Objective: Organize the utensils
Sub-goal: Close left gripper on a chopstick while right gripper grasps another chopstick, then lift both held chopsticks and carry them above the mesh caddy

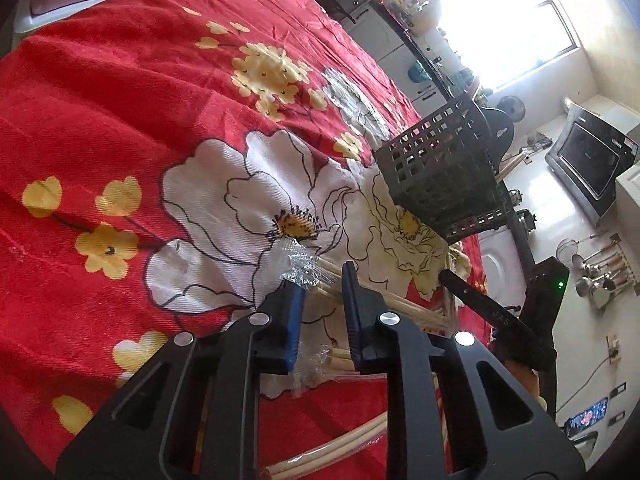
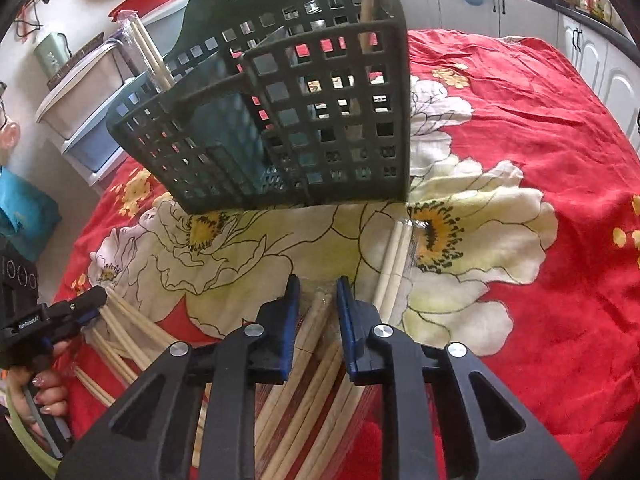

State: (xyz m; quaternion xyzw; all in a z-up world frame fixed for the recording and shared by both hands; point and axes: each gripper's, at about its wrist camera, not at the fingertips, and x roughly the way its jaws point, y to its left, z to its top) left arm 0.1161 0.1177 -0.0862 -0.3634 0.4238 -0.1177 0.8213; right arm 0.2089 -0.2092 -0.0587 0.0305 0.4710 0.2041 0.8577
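Right wrist view: my right gripper (image 2: 318,294) points down at a wrapped pair of chopsticks (image 2: 316,320) lying on the red cloth (image 2: 520,128). Its long axis runs along my fingers, near to far, so the blue pads sit either side of it. The jaws look nearly closed on the pair, though I cannot tell for sure that both pads press it. A second pair (image 2: 394,256) lies just right of the gripper and a little farther off, also pointing away from me.

The holder (image 2: 280,128), a dark green lattice basket, stands straight ahead beyond the chopsticks, with some sticks already upright in it. I judge the coming move as lifting the pair, tipping it upright and carrying it forward to a compartment. The right hand is the nearer one for that.

In the left wrist view, my left gripper (image 1: 322,280) is narrowed around another plastic-wrapped bundle (image 1: 316,270) that crosses the jaws, with the holder far to its right.
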